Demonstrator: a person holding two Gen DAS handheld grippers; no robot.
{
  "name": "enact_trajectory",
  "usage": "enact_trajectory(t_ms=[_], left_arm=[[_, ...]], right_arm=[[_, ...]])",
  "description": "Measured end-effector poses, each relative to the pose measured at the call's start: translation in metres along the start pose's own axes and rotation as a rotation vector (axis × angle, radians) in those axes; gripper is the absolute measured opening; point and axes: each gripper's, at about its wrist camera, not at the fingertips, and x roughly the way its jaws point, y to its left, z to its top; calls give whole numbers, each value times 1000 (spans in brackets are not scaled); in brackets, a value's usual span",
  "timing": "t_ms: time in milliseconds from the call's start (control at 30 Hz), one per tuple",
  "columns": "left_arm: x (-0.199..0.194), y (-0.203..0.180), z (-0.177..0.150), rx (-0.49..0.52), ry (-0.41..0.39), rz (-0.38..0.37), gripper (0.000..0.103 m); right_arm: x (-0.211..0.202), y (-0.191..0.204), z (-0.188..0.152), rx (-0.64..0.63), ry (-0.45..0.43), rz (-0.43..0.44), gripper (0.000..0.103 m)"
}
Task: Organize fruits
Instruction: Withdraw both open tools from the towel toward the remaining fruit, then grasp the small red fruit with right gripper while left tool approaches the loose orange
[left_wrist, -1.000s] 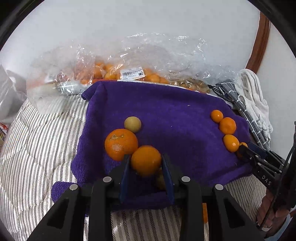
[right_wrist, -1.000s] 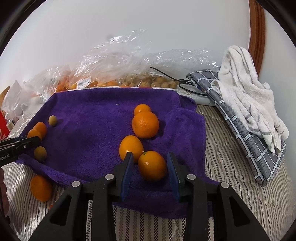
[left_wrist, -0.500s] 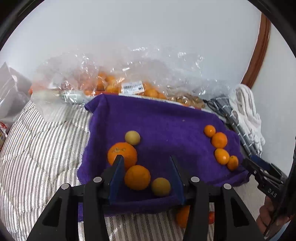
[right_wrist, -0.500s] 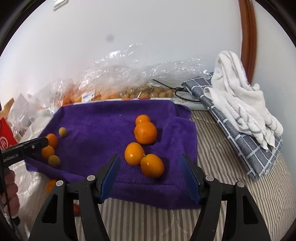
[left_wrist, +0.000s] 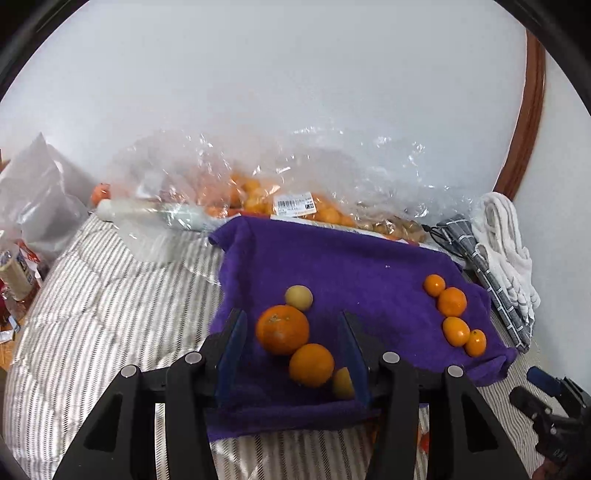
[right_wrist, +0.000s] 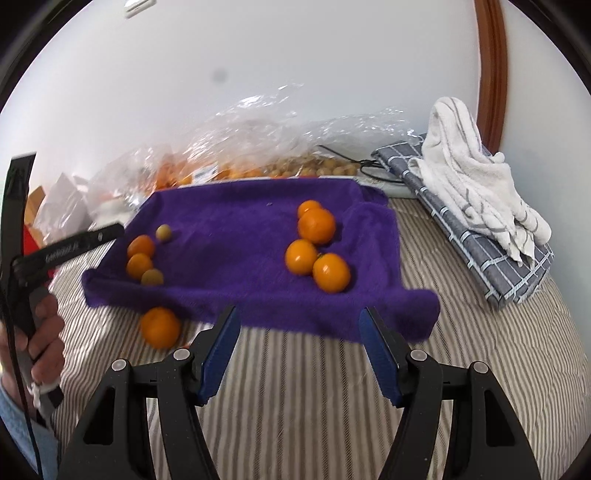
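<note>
A purple towel (left_wrist: 351, 266) lies on the striped bed, also in the right wrist view (right_wrist: 236, 236). Near its left side sit a big orange (left_wrist: 282, 329), a smaller orange (left_wrist: 311, 364) and two yellowish fruits (left_wrist: 298, 297). A row of several small oranges (left_wrist: 451, 302) lies at its right side, also seen in the right wrist view (right_wrist: 316, 226). My left gripper (left_wrist: 293, 347) is open and empty around the left group, not touching it. My right gripper (right_wrist: 299, 347) is open and empty, back from the towel's front edge. One orange (right_wrist: 160, 327) lies off the towel on the bed.
Clear plastic bags of oranges (left_wrist: 295, 206) lie against the wall behind the towel. A grey checked cloth (right_wrist: 480, 229) with a white towel (right_wrist: 476, 184) on it lies at the right. A white bag and boxes (left_wrist: 33, 206) stand at the far left.
Both grippers let go of their oranges, opened wide and pulled back from the towel. The released oranges stay on the towel.
</note>
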Motion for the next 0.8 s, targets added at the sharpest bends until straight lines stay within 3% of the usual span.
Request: enact_trajectory(t_ms=[200,333,500,600,800], left_arm=[[-23,16,-23,69,41,1,48],[-37,38,-45,142,58,60,48],[-44,75,-64,87,83,77,48],[-41,90,-65,15,103,16,48],[-36,91,-67,-9,127,4,48]], right_arm=[[-9,21,-10,-61,-6,22,66],[-3,33,-16,-57,10,78,66],[10,54,-19,-87,39,106,56],[13,67,-18,-127,44,122,56],[32,72,-22,-151,104,118,53]])
